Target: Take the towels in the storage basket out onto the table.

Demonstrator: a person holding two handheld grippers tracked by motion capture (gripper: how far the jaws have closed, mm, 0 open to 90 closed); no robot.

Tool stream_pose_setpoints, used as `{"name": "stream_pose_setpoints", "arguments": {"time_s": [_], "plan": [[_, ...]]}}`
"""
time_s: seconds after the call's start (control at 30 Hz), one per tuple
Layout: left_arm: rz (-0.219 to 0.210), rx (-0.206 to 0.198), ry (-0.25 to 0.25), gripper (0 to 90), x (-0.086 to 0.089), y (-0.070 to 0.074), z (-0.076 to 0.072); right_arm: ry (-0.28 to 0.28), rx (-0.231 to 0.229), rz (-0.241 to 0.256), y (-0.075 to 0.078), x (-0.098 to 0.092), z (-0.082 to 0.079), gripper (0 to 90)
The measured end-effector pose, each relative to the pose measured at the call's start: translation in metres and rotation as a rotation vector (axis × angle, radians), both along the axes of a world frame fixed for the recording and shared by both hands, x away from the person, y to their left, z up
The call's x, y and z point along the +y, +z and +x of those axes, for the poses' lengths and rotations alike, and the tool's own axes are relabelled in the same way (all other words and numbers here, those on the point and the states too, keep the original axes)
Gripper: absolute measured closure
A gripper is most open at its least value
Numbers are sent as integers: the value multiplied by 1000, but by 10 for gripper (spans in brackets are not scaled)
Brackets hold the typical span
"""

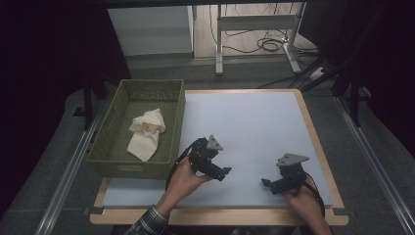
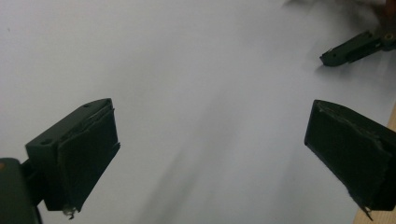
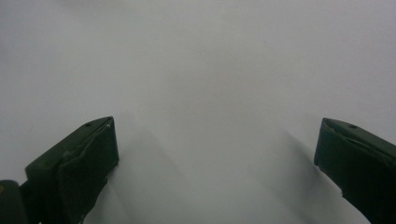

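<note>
Both grippers hang empty over the pale grey mat (image 1: 254, 127) that covers the wooden worktop (image 1: 313, 132), close to its near edge. The left gripper (image 1: 226, 172) sits toward the middle of that edge, just beside the near right corner of the green woven basket (image 1: 110, 147), and its jaws point right, toward the other hand. The right gripper (image 1: 266, 184) is nearer the near right corner, with its jaws pointing left. In the left gripper view the two black pads (image 2: 88, 154) stand wide apart with bare mat between them, and the tip of the right gripper (image 2: 348, 50) shows at the upper right. The right gripper view shows the same spread pads (image 3: 88, 163) over bare mat, so each is released and grips nothing. The only loose thing is a cream cloth (image 1: 146, 133), crumpled and partly folded, lying on the floor of the basket around its middle. The basket stands along the left edge of the worktop, well apart from the right gripper. Judging by this, the cloth is already placed in the basket and the hands are in a rest or ready pose between steps. If the cloth is to be handled next, the left gripper is the closer one. It would need to turn away from the other hand, rise over the basket's near wall and come down with jaws open onto a raised fold, since soft fabric gives little to pinch where it lies flat.
</note>
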State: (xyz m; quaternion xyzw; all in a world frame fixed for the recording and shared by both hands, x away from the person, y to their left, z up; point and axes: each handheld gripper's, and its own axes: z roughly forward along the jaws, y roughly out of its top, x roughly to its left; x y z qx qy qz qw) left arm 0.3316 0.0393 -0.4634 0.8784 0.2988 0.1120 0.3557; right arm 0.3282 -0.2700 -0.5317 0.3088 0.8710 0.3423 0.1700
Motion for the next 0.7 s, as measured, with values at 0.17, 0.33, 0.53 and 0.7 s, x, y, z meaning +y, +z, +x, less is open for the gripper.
{"name": "stream_pose_setpoints", "arguments": {"time_s": [0.17, 0.33, 0.53, 0.7], "plan": [[11, 5, -8, 29, -1, 11, 5, 0, 0, 0, 0, 0, 0, 0], [9, 7, -1, 28, 4, 25, 11, 1, 1, -1, 0, 0, 0, 0], [16, -9, 27, 24, 18, 42, 22, 1, -1, -1, 0, 0, 0, 0], [1, -12, 44, 20, 27, 50, 29, 1, -2, 1, 0, 0, 0, 0]]}}
